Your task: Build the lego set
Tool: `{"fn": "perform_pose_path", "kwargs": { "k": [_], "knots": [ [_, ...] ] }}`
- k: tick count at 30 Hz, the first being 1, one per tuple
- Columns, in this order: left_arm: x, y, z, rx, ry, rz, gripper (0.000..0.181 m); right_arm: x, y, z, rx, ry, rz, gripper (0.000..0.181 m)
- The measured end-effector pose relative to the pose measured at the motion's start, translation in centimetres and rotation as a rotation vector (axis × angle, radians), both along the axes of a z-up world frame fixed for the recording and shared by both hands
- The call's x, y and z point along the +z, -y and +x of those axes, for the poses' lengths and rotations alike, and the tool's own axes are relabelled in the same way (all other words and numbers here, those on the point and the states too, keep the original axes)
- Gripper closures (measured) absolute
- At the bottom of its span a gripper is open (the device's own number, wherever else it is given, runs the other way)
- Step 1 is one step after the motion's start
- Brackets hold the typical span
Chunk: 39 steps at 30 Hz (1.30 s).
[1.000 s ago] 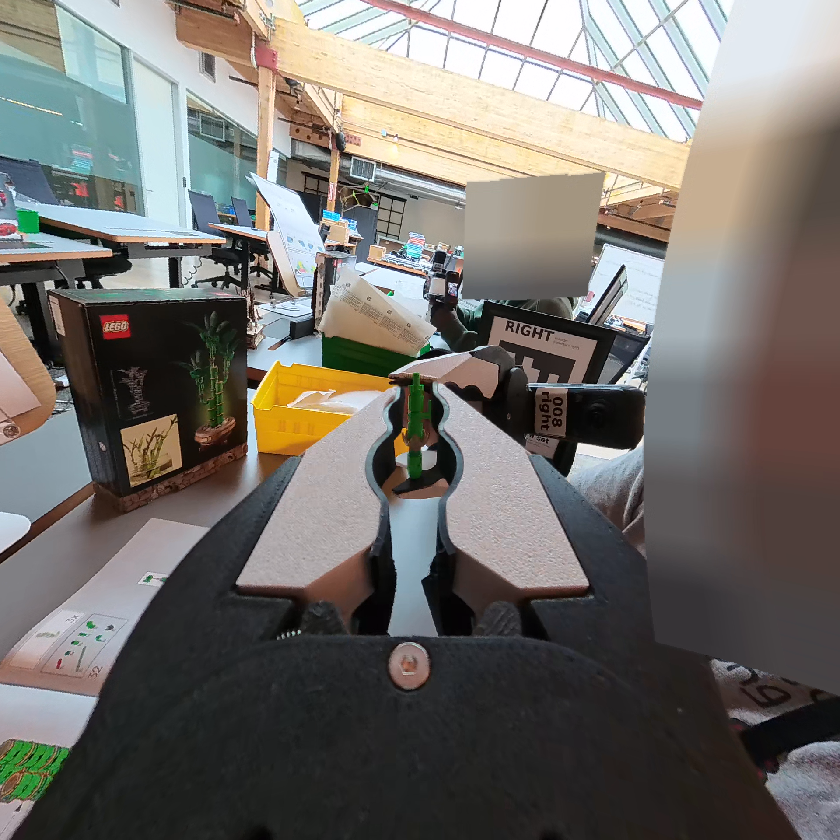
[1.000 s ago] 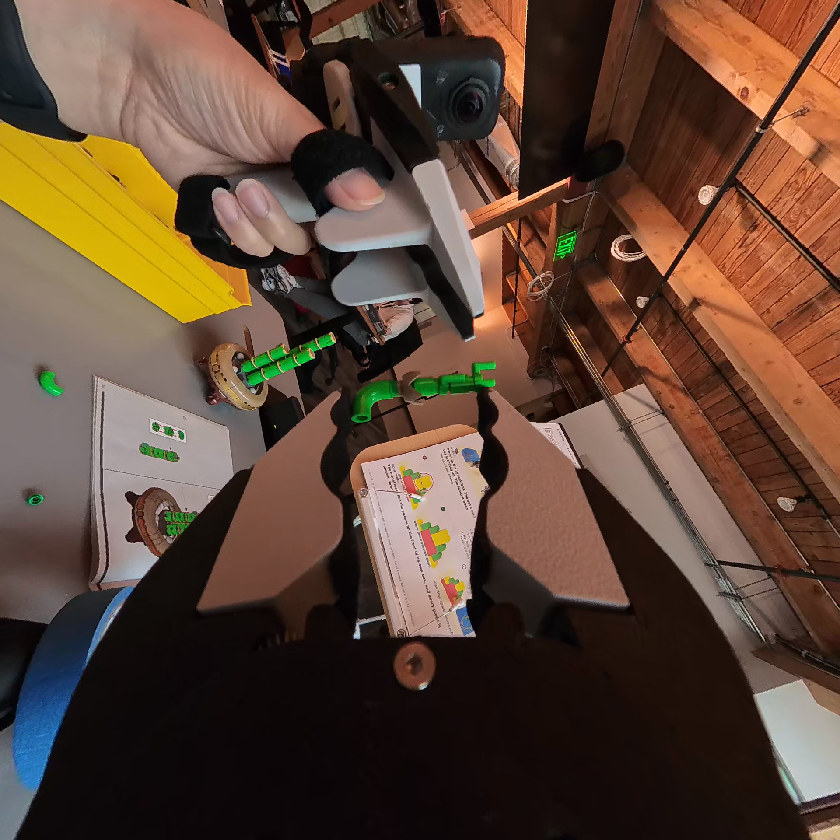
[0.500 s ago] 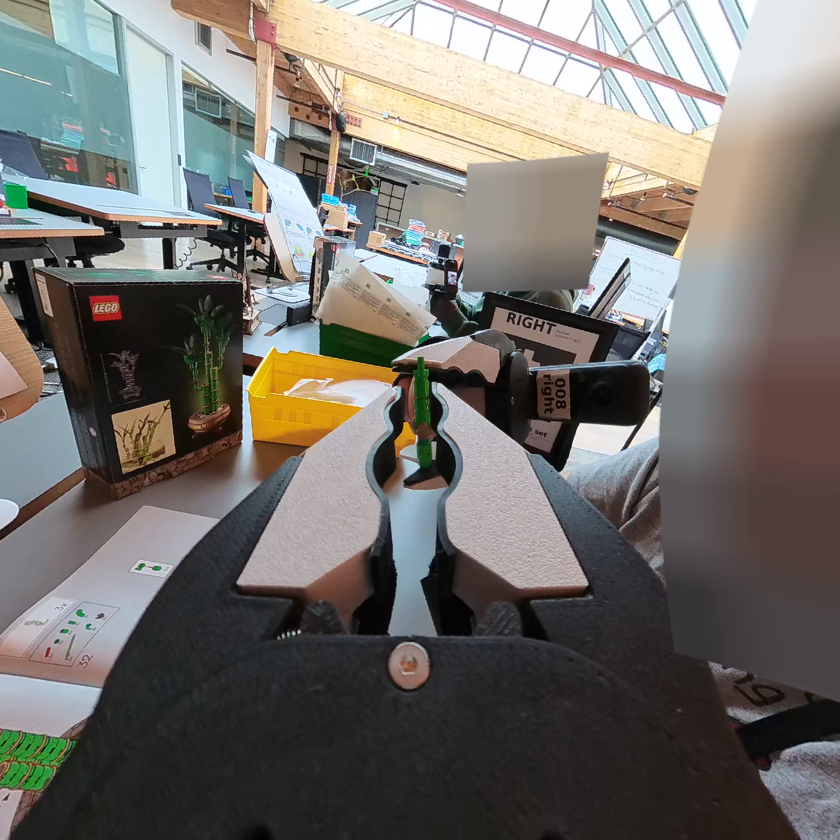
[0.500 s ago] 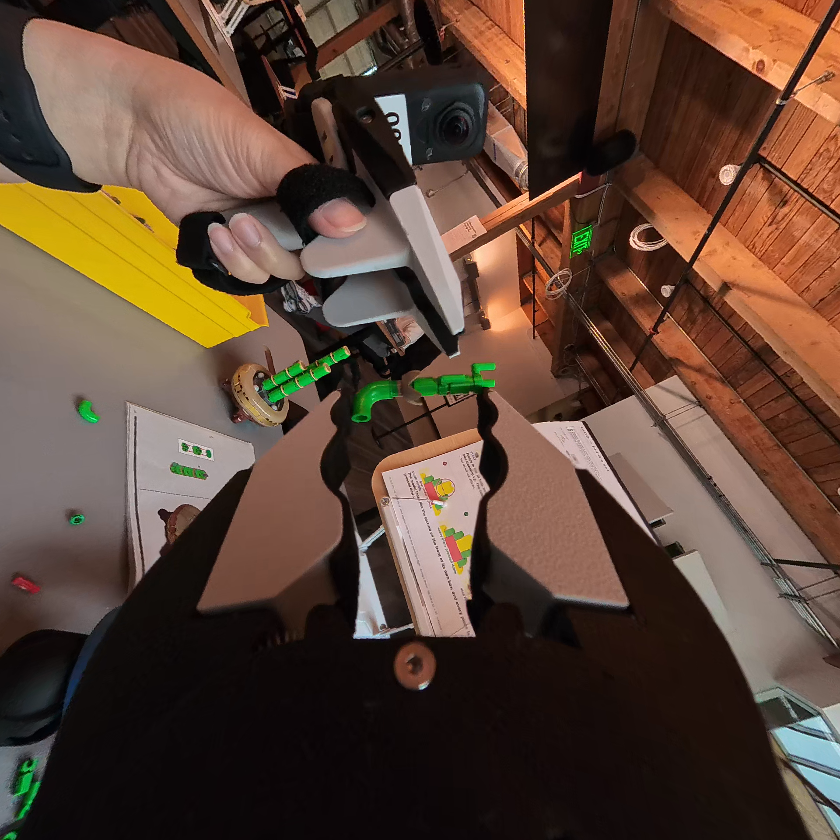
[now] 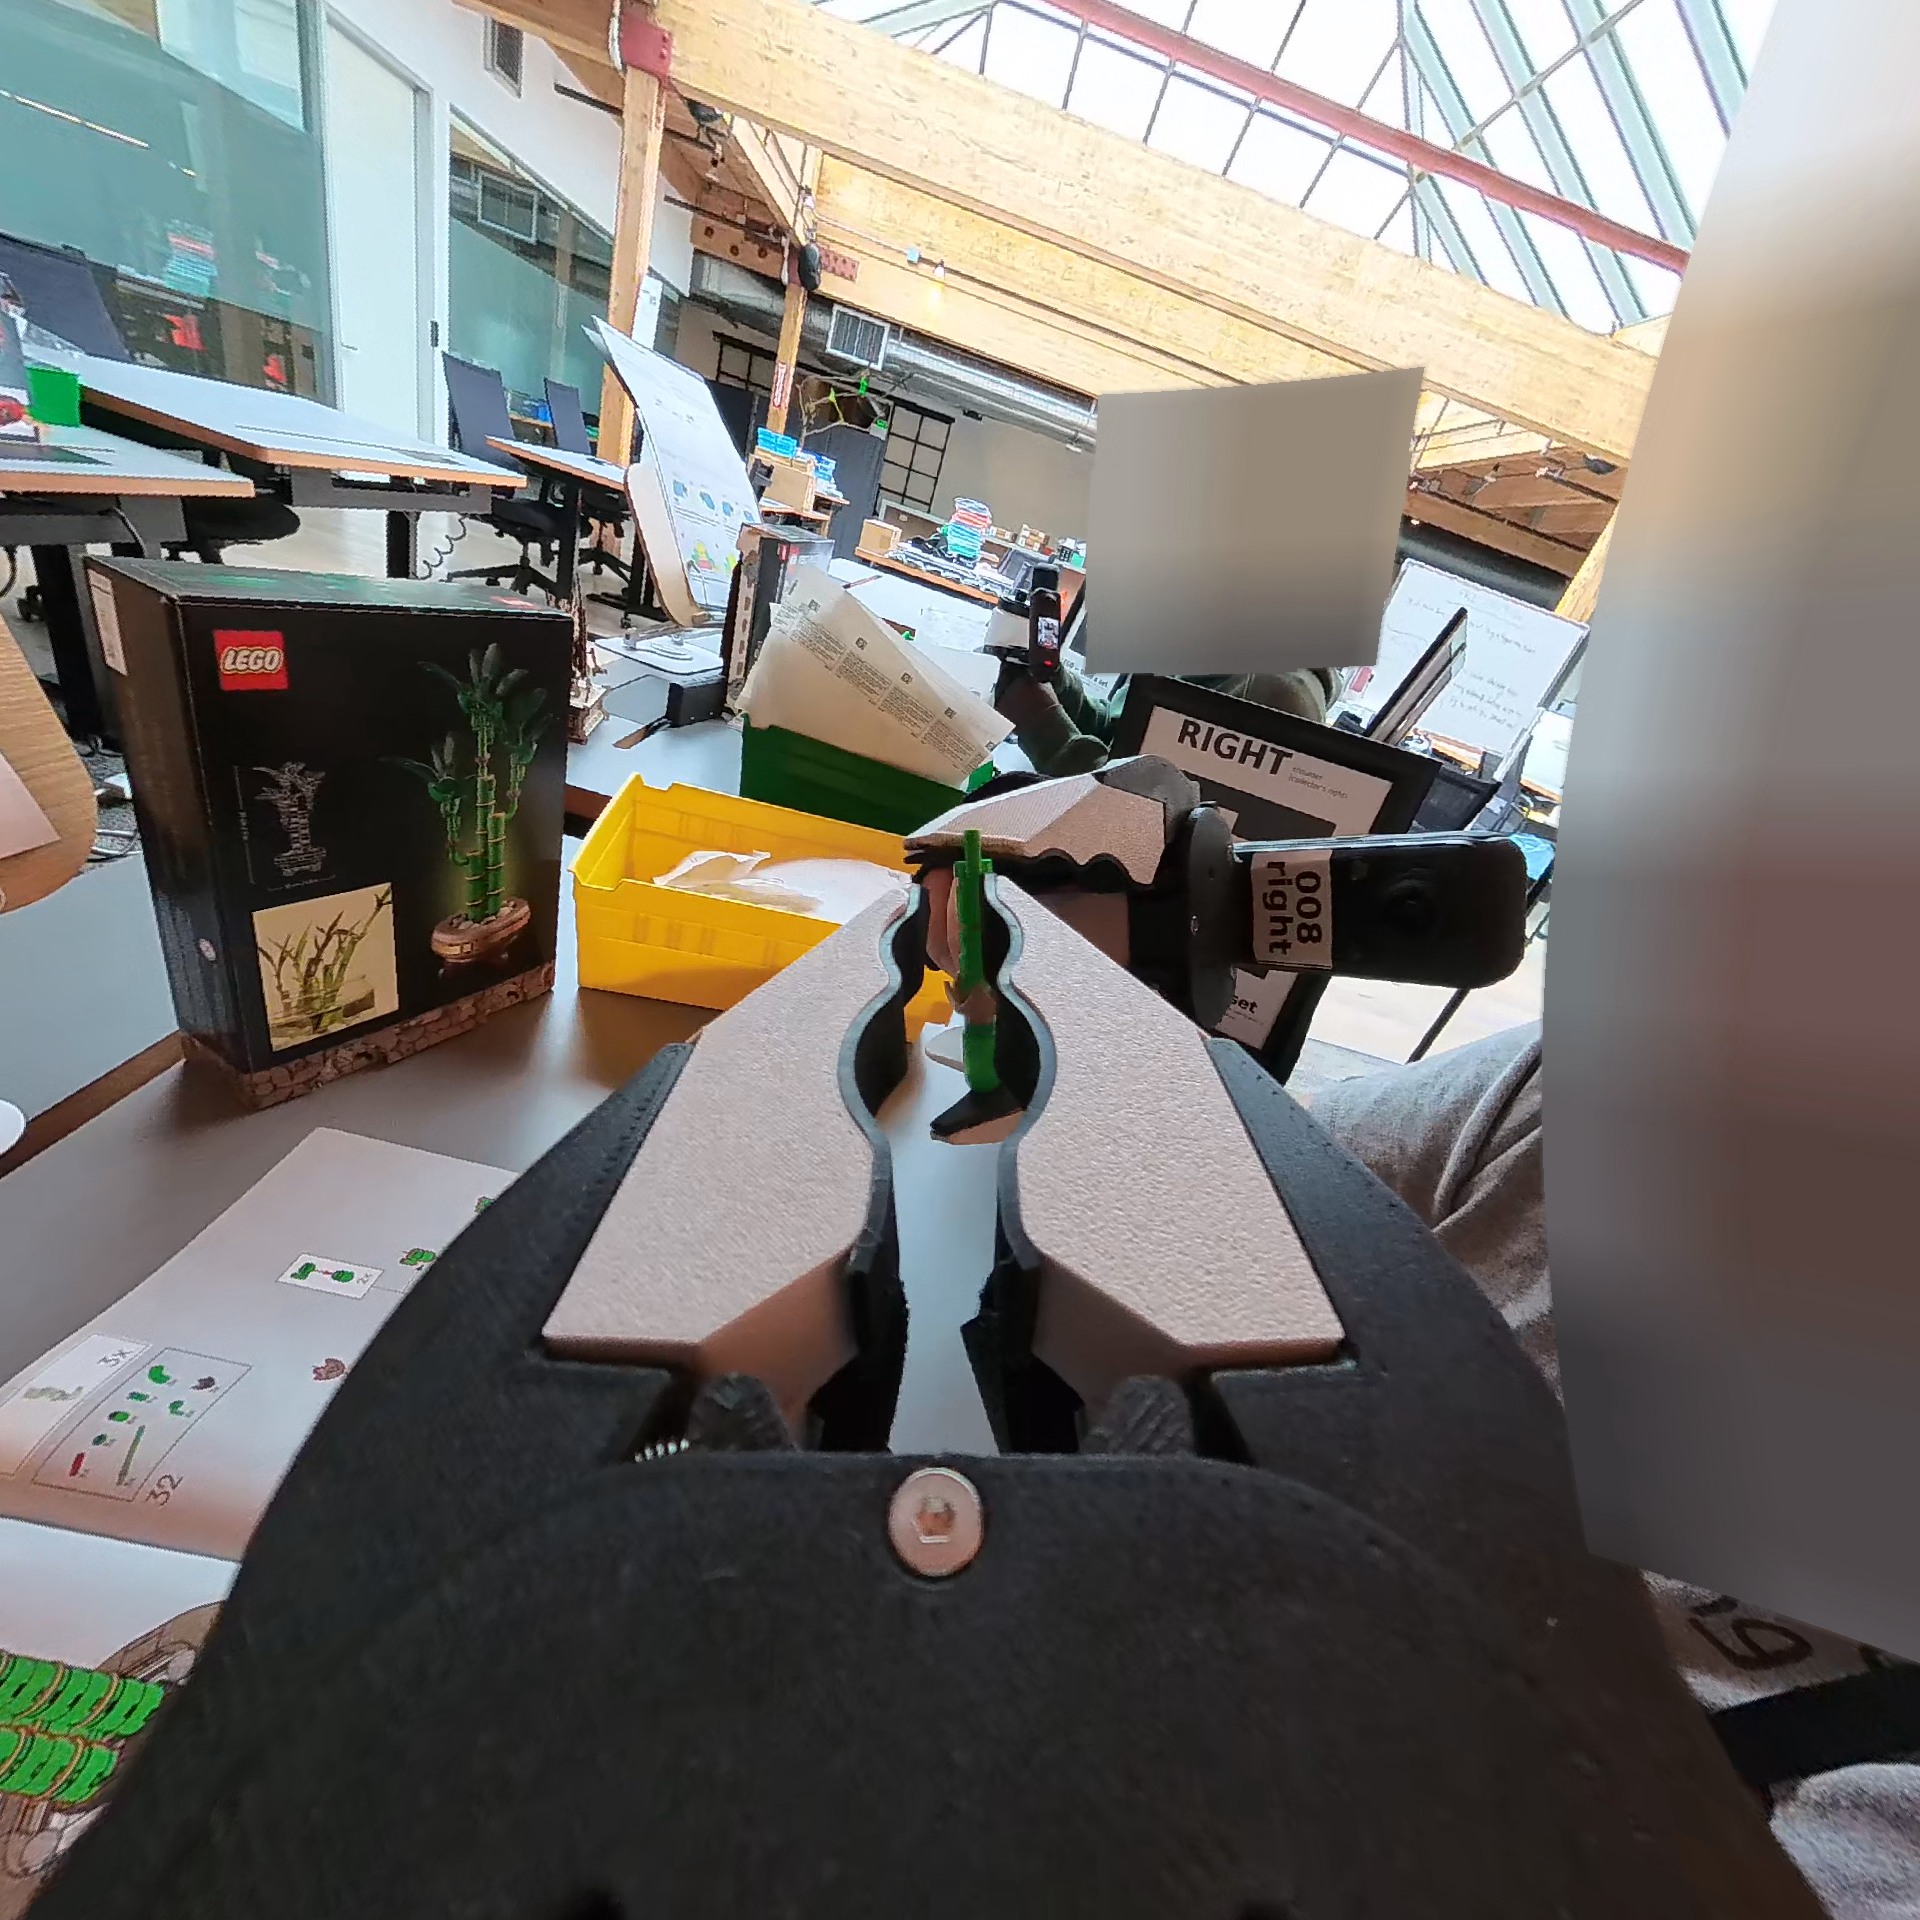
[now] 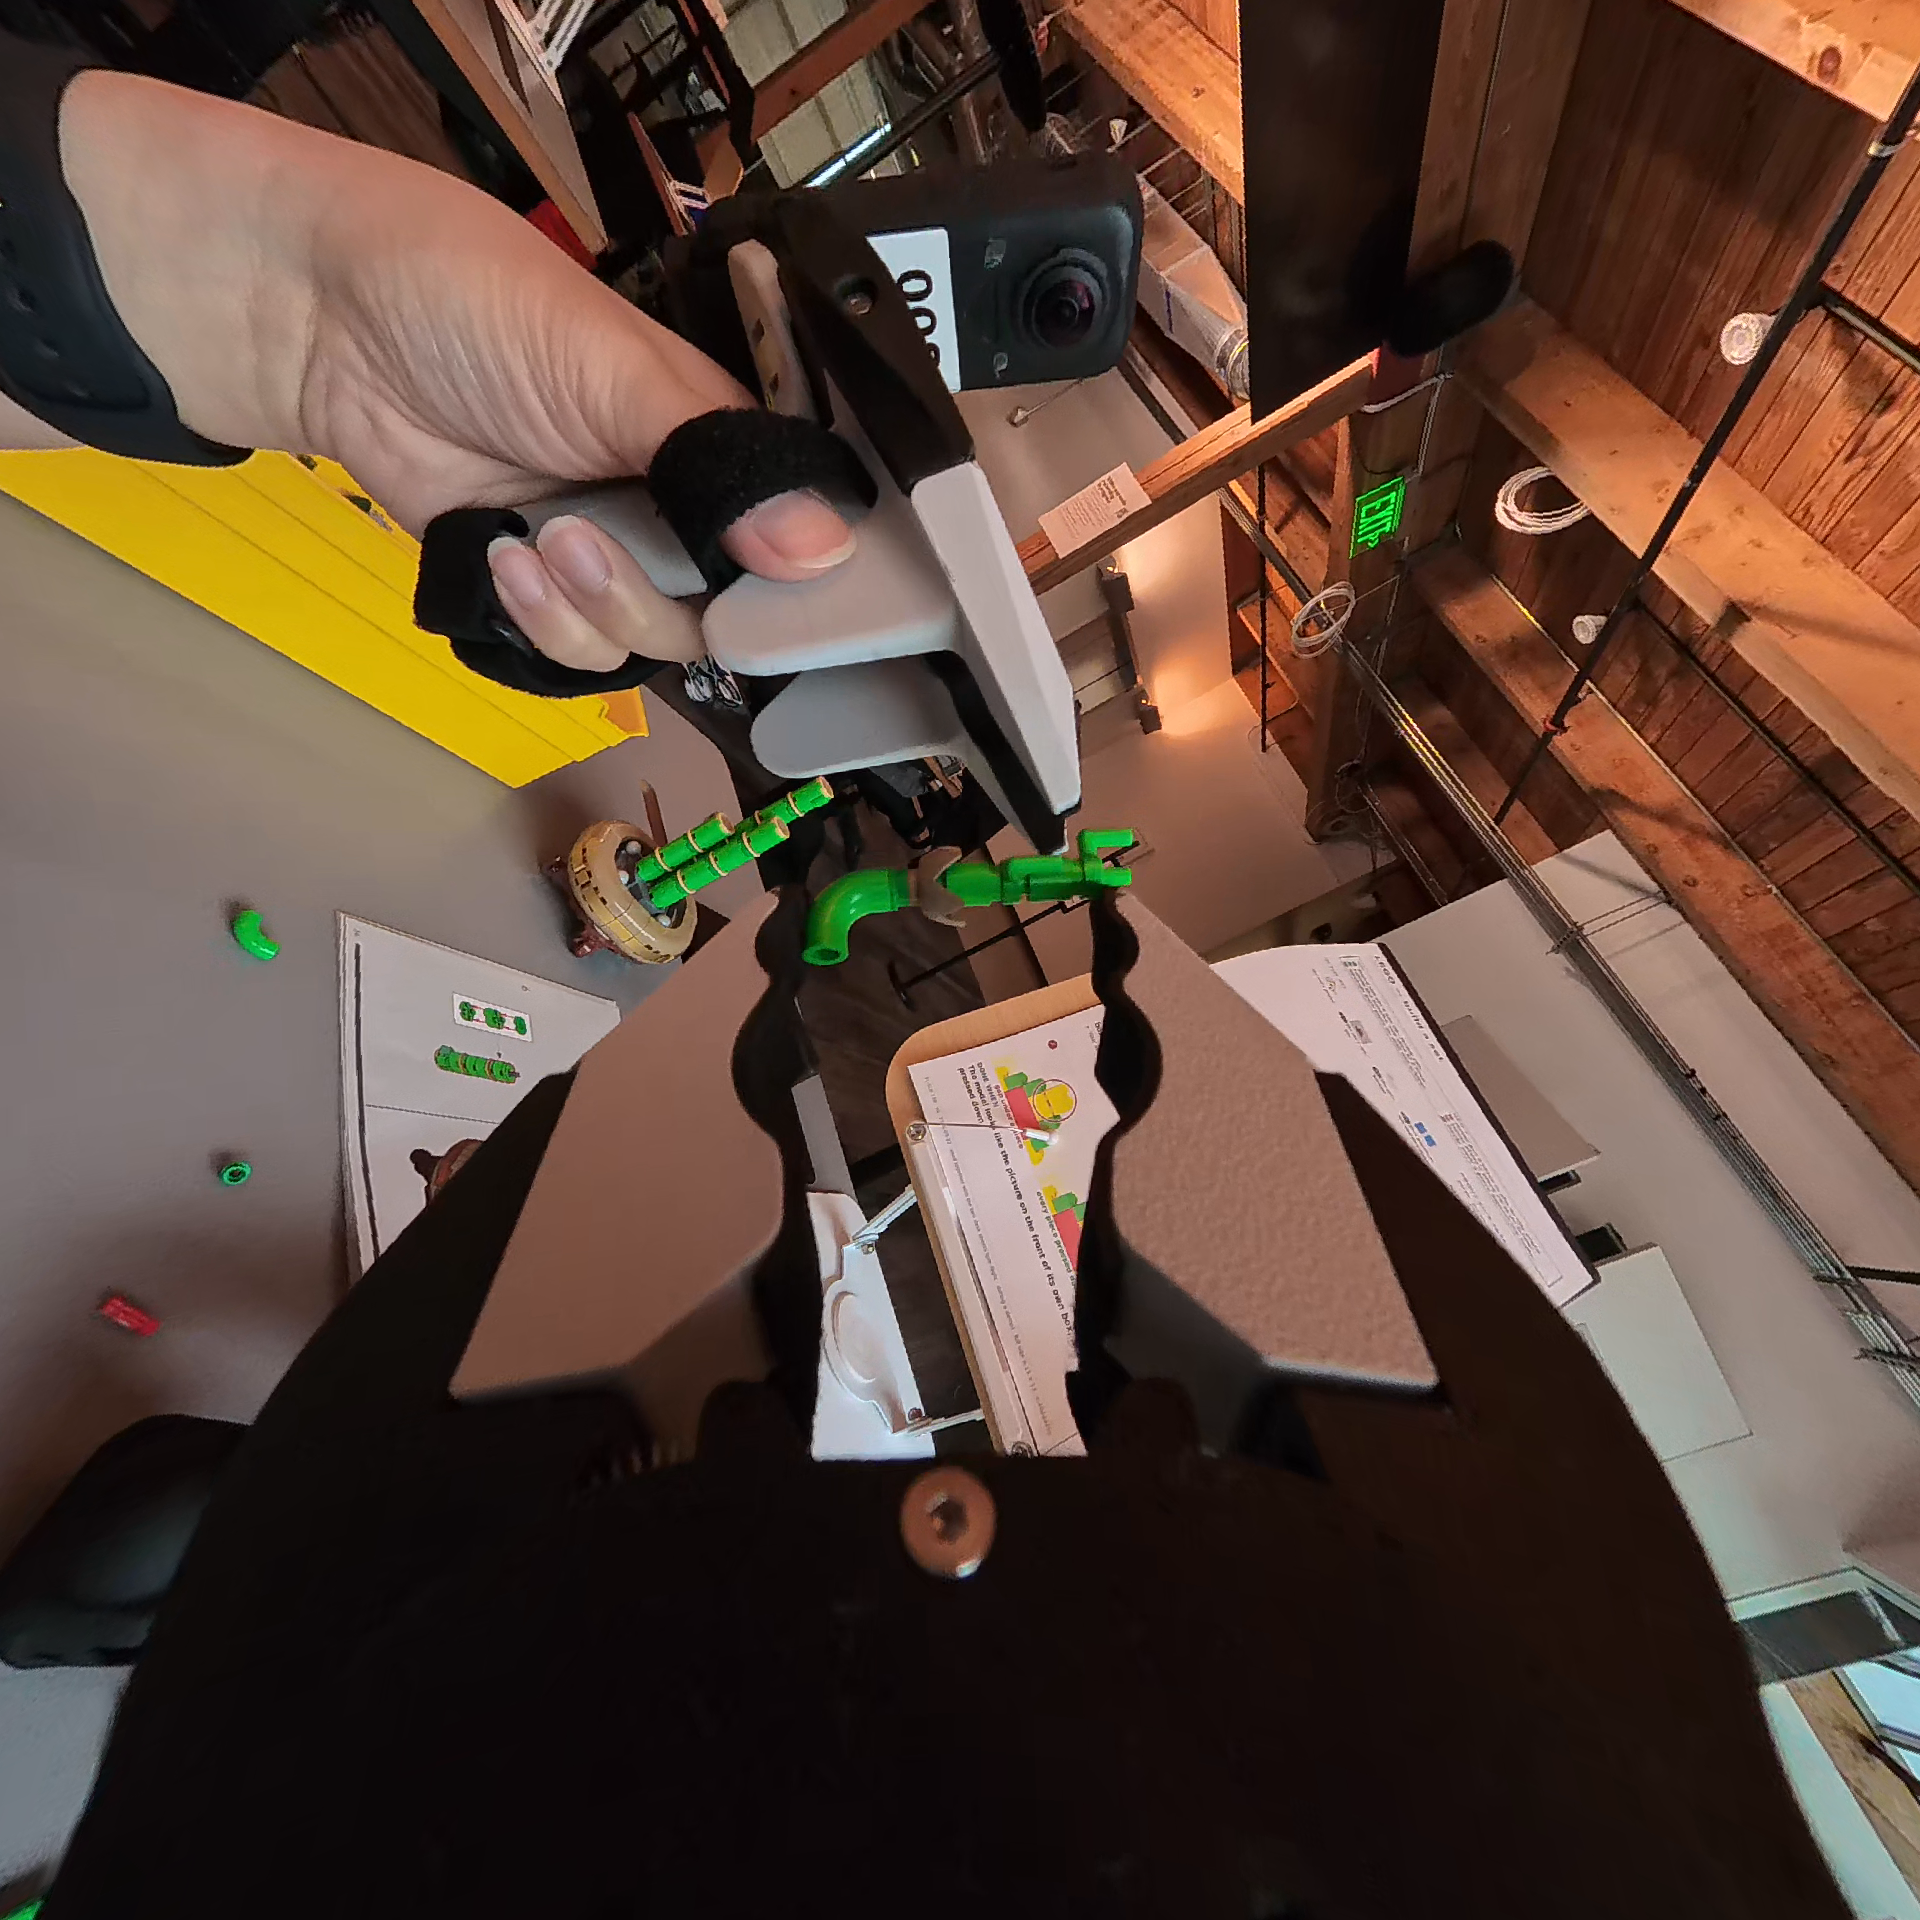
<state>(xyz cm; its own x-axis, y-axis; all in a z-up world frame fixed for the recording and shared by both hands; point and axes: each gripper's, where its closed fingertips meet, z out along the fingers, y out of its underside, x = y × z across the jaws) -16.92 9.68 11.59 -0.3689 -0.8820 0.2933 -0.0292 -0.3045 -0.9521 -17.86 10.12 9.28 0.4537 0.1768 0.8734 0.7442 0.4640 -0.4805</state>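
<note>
Left wrist view shows the left gripper [image 5: 961, 894] clenched on a thin green stem [image 5: 974, 977], its fingertips meeting around the part and holding it upright above the table [image 5: 582, 1049]. The right gripper [image 5: 1023, 847] sits just beyond, laid across the stem's top end.

Right wrist view shows the same stem [image 6: 971, 888] lying crosswise at the tips of the right gripper [image 6: 935, 914]. The jaws stand apart, so this claw is released; the stem's forked end touches one fingertip only. A curved elbow forms the stem's other end. The left gripper [image 6: 1039, 810], in a hand [image 6: 416, 343], pinches the stem from above.

Step in hand, as judged: a stalk sub-assembly is being built in mid-air (the left claw acts as the vise).

Well apart on the table lie the base [image 6: 623, 894] with three stalks fitted, the booklet [image 6: 416, 1081], loose green pieces [image 6: 252, 932] and a yellow bin [image 6: 312, 603].

Next move calls for closing the right claw on the free end, or fetching a further piece, while the left grip holds steady against twisting.
</note>
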Motion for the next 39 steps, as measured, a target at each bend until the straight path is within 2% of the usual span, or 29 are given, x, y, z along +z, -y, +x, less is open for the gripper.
{"fn": "perform_pose_path", "kwargs": {
  "k": [5, 11, 39],
  "knots": [
    [-0.04, 0.02, 0.01, -0.001, -0.003, 0.002, 0.175, 0.06, 0.05, 0.02, -0.002, 0.006, 0.010, 0.128],
    [0.29, 0.10, -0.33, -0.004, 0.011, 0.009, 0.175, 0.57, 0.69, -0.27, -0.009, 0.061, 0.107, 0.128],
    [0.36, 0.09, -0.53, -0.004, 0.009, 0.007, 0.174, 0.71, 0.80, -0.23, 0.024, -0.006, 0.042, 0.128]
  ]
}}
